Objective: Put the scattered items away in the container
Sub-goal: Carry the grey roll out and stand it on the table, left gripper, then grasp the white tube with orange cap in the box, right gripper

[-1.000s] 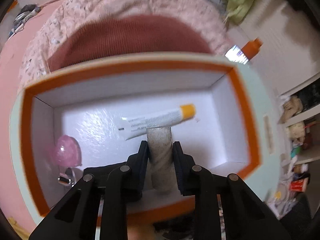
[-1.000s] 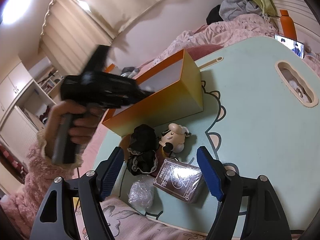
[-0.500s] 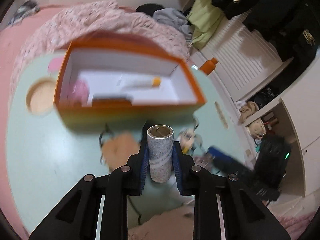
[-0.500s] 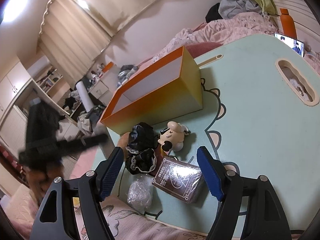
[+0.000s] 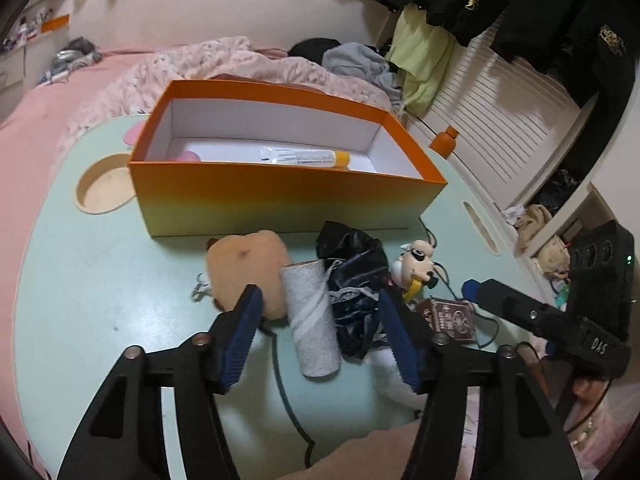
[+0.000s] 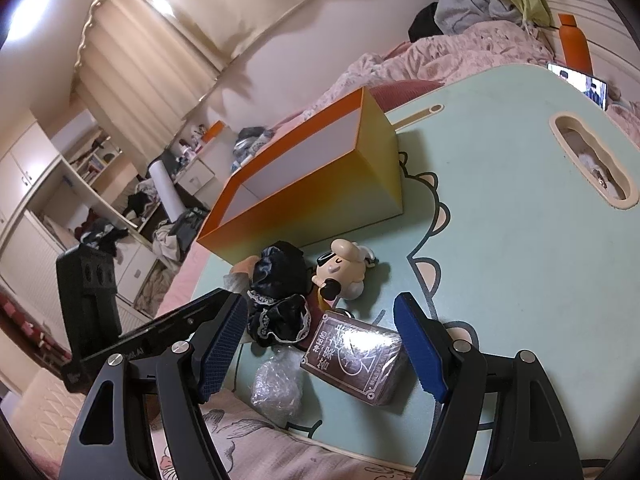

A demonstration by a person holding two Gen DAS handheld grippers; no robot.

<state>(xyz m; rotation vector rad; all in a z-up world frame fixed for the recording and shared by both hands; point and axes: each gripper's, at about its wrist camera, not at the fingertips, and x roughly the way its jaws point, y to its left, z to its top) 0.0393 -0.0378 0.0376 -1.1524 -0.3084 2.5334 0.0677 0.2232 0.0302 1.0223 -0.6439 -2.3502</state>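
Left wrist view: we see the left gripper [image 5: 320, 332] with its jaws opening, spread well wider than the paper roll [image 5: 310, 320] that sits between them. Neither blue pad presses on the roll, so it is not held; we cannot tell whether it rests fully on the table [image 5: 100, 280] or tips against the things beside it. Its long axis runs roughly from near us away toward the orange box [image 5: 280, 196], leaning a little to the left at the far end. Its left side meets a tan plush toy [image 5: 248, 268], its right side a black cloth bundle [image 5: 356, 276].

Beyond these the orange box stands open on the table, and only this view looks into it: a white tube with a yellow cap [image 5: 304, 157] lies lengthwise on its floor, with something pink [image 5: 188, 156] at the left end. A cartoon figurine [image 5: 418, 264] and a dark card box [image 5: 450, 316] lie to the right.

In the right wrist view we find the right gripper [image 6: 320, 344] wide apart and holding nothing, above the dark card box [image 6: 354, 360]. This view alone shows a crumpled clear plastic bag [image 6: 278, 388] at the table edge; the roll is barely visible here.
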